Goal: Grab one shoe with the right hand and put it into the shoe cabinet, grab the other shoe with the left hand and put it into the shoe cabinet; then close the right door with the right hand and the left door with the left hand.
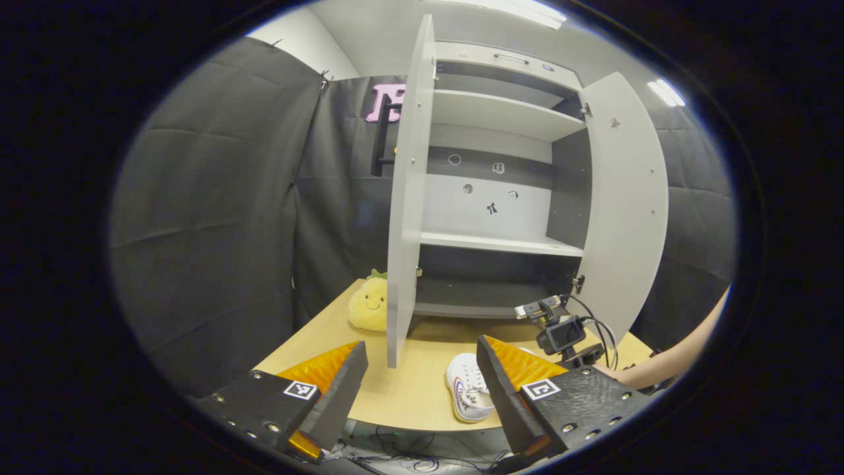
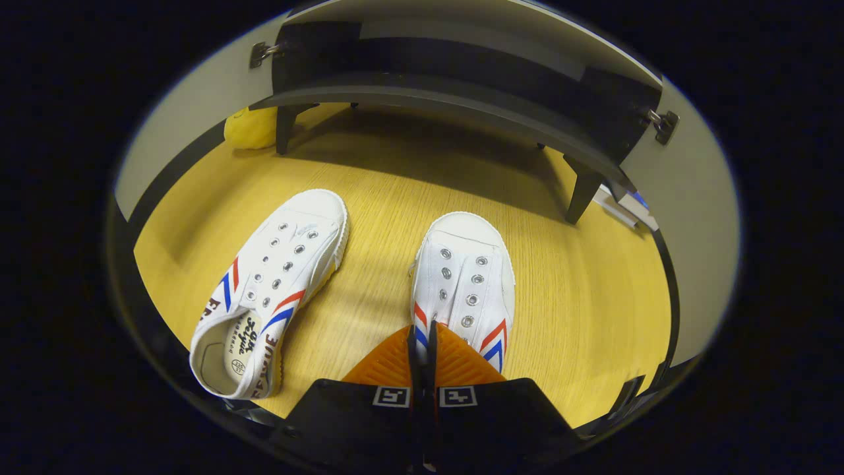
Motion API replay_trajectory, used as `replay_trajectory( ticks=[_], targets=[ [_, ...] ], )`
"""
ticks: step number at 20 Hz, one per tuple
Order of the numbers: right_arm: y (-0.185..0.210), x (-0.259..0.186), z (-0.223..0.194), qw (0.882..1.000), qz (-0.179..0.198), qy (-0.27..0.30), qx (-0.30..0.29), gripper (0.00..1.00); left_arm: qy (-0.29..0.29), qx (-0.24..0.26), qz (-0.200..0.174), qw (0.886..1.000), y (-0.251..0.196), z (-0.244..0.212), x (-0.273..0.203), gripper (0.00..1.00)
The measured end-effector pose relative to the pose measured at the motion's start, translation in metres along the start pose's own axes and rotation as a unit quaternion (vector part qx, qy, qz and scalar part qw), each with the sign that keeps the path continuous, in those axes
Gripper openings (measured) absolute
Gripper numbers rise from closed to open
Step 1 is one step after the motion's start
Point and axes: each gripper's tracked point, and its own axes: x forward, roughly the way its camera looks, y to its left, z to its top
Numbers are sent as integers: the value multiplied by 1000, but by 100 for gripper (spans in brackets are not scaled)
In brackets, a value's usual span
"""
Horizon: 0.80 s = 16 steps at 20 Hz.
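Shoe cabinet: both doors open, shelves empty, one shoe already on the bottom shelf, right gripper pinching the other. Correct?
Not quite. Neither shoe is in the shoe cabinet yet. The right gripper view shows both on the table: the left shoe lies free, and the right gripper is shut on the right shoe. Doors open and shelves empty, per the left gripper view.

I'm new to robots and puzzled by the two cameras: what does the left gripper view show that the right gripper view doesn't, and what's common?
Left gripper view: the cabinet's upper shelves, the door handle, the open left tongs and a person's forearm.
Right gripper view: two shoes side by side, the loose shoe and the near shoe, with the right tongs closed at its heel end.
Shared: the wooden table, the yellow plush toy and the open doors.
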Motion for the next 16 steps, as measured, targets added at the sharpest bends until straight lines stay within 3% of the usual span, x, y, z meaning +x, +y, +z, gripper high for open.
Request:
replay_trajectory(
  ticks=[1,7,12,16],
  targets=[
    [-1,-4,1,1000,9,1,11,5,-1,1,-5,1000,-3,0,-1,96],
    [-19,-33,19,993,32,-27,113,2,-4,26,-34,999,-21,3,-6,97],
    [-42,-76,34,984,11,-78,158,2,-16,69,-41,997,-35,11,-10,94],
    [-52,-118,56,976,27,-118,181,2,-18,66,-64,996,-61,11,-10,97]
  ],
)
